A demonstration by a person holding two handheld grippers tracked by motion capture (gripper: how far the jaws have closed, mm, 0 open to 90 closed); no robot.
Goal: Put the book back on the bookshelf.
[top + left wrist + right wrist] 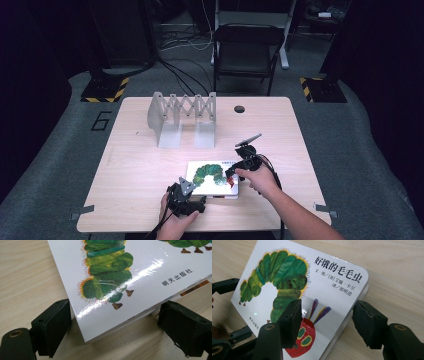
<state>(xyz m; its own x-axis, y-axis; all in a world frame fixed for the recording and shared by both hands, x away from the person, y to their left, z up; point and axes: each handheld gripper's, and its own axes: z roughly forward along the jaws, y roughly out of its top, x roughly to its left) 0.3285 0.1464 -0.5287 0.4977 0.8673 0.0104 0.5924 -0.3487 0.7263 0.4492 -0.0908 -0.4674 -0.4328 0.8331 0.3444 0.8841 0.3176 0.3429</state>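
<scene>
A white board book (212, 176) with a green caterpillar on its cover lies flat on the wooden table, near the front. My left gripper (199, 200) is at its front-left corner. In the left gripper view the book (120, 270) pokes that corner between the wide-open jaws of the left gripper (115, 327). My right gripper (231, 175) is at the book's right end. In the right gripper view the right gripper (328, 323) is open, one jaw over the cover of the book (332, 290) and the other beyond its edge.
A grey accordion-style rack (182, 117) stands upright at the back of the table (135, 170), left of a round cable hole (239, 109). A black chair (247, 50) stands beyond the far edge. Bare wood lies between rack and book.
</scene>
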